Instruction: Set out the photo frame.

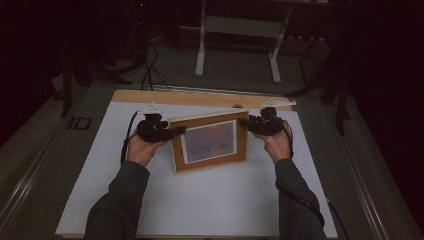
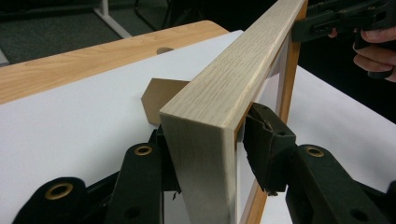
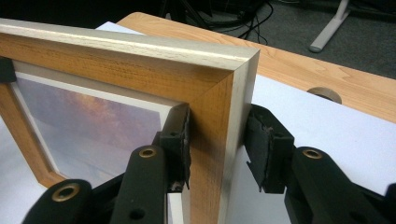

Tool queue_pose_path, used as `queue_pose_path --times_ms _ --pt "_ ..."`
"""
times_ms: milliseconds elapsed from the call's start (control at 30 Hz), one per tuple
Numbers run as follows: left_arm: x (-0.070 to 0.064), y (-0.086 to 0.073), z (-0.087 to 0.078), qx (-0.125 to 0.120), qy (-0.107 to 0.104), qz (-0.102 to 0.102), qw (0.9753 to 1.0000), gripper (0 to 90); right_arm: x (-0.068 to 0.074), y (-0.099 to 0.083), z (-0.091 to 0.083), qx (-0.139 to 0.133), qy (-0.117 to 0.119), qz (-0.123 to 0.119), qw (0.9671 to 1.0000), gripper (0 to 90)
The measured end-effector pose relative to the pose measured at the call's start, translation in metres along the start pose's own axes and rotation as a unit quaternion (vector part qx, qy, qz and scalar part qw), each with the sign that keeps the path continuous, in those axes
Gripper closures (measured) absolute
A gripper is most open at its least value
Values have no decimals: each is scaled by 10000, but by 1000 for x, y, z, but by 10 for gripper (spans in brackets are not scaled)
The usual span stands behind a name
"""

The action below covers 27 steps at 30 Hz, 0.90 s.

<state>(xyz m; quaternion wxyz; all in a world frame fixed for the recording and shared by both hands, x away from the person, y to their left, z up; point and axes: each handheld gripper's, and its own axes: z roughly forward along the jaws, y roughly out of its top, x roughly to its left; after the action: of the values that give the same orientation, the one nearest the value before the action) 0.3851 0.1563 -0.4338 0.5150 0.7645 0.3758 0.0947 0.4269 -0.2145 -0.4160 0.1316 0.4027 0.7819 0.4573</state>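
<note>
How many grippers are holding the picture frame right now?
2. The left gripper clamps the frame at its left side, near the top corner; the right gripper clamps its right side, near the top corner. The frame stands upright on the table.

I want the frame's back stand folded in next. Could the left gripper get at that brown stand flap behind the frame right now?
Probably not yet. The left gripper is clamped on the picture frame, so it would have to let go first. The stand flap lies just behind that corner, with nothing else between.

bare white sheet (image 1: 210, 200) lies open around the upright picture frame (image 1: 210, 142); 2 grippers flank its sides.
</note>
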Motion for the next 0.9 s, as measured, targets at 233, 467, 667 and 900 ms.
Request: queue_pose_path --times_ms 233,467,667,900 --pt "2 0 1 -7 -56 -12 10000 608 2 -2 -2 -17 -57 8 10000 618" --pt "4 0 3 -35 -78 -5 10000 597 6 -2 -5 2 -139 46 9999 618" --pt "4 1 4 -35 -119 21 9999 595 7 -5 -6 -2 -186 106 9998 618" --pt "5 1 6 -59 -165 4 9998 589 10 -7 -9 -3 -249 147 9996 618"
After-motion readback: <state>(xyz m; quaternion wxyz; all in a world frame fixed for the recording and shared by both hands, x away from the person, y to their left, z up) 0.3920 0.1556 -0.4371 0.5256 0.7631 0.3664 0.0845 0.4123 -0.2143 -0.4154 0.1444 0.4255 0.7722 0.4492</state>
